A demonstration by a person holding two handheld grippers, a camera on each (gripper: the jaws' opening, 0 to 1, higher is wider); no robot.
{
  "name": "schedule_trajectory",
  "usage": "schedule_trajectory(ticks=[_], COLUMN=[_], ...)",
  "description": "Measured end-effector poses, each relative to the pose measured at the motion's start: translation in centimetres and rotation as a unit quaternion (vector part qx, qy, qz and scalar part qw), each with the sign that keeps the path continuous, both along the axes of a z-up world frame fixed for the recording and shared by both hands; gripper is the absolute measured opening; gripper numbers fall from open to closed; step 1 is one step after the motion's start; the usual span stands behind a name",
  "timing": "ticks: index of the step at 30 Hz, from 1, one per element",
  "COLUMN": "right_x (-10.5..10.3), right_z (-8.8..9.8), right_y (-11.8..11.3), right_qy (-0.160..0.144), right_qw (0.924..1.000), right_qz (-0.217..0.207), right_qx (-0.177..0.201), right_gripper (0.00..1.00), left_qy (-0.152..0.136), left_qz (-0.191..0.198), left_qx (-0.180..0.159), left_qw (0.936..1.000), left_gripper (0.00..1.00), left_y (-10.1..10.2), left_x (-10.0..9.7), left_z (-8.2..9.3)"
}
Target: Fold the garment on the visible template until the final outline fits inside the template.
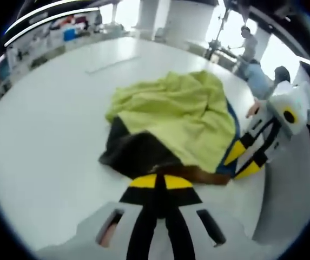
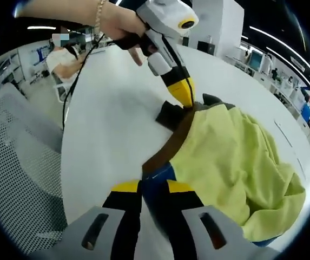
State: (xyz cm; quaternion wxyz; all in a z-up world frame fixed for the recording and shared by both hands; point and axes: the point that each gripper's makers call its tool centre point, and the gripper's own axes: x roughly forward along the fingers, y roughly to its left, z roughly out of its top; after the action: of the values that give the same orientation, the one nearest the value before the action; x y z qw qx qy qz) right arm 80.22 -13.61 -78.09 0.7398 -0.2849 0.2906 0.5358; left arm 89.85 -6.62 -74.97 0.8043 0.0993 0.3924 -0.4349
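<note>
lying crumpled on the white table (image 1: 41,141): yellow-green garment (image 1: 182,116) with dark and brown edges, centre of the left gripper view. clamped shut on its dark hem at 6 o'clock, left gripper (image 1: 160,181). pinching the blue-and-brown edge at 6 o'clock in the right gripper view, right gripper (image 2: 153,187), jaws closed on cloth.
</note>
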Motion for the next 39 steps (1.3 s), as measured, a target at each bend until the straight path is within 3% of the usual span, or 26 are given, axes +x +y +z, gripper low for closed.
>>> schedule_trajectory(ticks=[4,5,12,19,28,34,39], right_x=[-0.1,0.2,0.6,2.1,4.0,4.4,5.1], right_z=[-0.3,-0.2,0.2,4.0,7.9,9.2,9.3], right_y=[0.1,-0.1,-1.1,-4.1,-7.9,-9.8,-12.3], right_qy=[-0.014,-0.032,-0.011,-0.038,-0.072,-0.09,-0.097], right_qw=[0.9998,0.9992,0.9998,0.9983,0.9938,0.9917,0.9899], right_qz=[0.009,0.012,-0.005,-0.045,-0.082,-0.089,-0.103], right_qx=[-0.007,-0.017,-0.018,0.006,0.024,0.021,0.009], right_gripper=[0.09,0.07,0.04,0.04,0.03,0.03,0.01], left_qy=[-0.002,-0.003,-0.003,-0.007,-0.014,-0.017,-0.015], left_qz=[0.001,0.0,0.006,0.016,0.039,0.054,0.059], left_qx=[0.001,0.004,0.007,-0.006,-0.04,-0.059,-0.063], left_qw=[1.0,1.0,1.0,0.9998,0.9984,0.9967,0.9962], left_gripper=[0.0,0.0,0.0,0.0,0.0,0.0,0.0], left_y=[0.0,0.1,0.4,0.2,-1.8,-3.3,-5.0], left_x=[0.0,0.0,-0.1,-1.1,-2.9,-4.6,-5.8], left_z=[0.1,0.1,0.5,2.5,4.6,6.1,6.0])
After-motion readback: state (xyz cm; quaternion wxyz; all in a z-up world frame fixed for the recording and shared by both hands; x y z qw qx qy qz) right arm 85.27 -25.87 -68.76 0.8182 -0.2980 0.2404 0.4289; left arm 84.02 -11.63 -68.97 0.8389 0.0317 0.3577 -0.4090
